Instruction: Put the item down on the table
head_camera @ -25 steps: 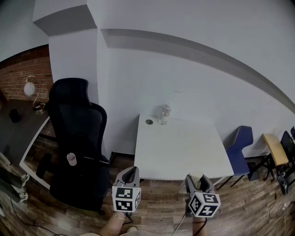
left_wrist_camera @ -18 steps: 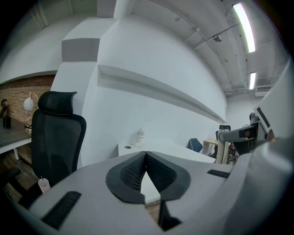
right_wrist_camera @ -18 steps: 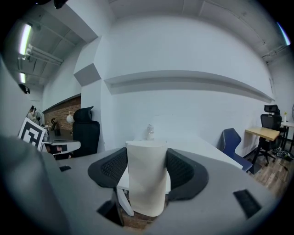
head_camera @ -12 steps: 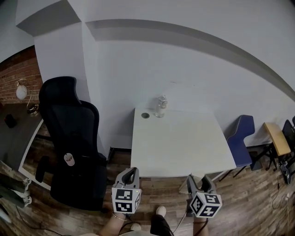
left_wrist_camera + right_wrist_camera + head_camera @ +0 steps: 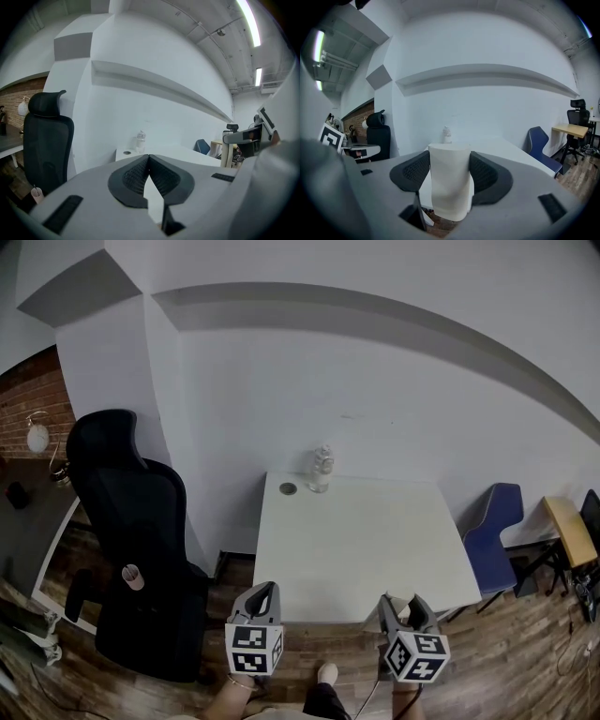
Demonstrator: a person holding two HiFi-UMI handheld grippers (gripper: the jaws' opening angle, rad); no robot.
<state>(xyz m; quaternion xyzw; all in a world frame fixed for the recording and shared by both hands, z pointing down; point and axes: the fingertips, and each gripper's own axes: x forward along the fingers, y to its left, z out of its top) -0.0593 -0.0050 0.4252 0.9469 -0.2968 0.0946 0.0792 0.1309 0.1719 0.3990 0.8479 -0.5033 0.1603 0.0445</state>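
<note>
Short of the tabletop (image 5: 366, 540), my level right hand-held gripper (image 5: 450, 161) squeezes a smooth white cylinder (image 5: 449, 190); left hand-held gripper (image 5: 149, 161) pinched together, empty.

White table (image 5: 366, 540); clear bottle (image 5: 322, 469) upright at far edge; small disc (image 5: 288, 489) beside it

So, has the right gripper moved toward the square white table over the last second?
Yes, forward. The right gripper now overlaps the near edge of the square white table further than a second ago.
</note>
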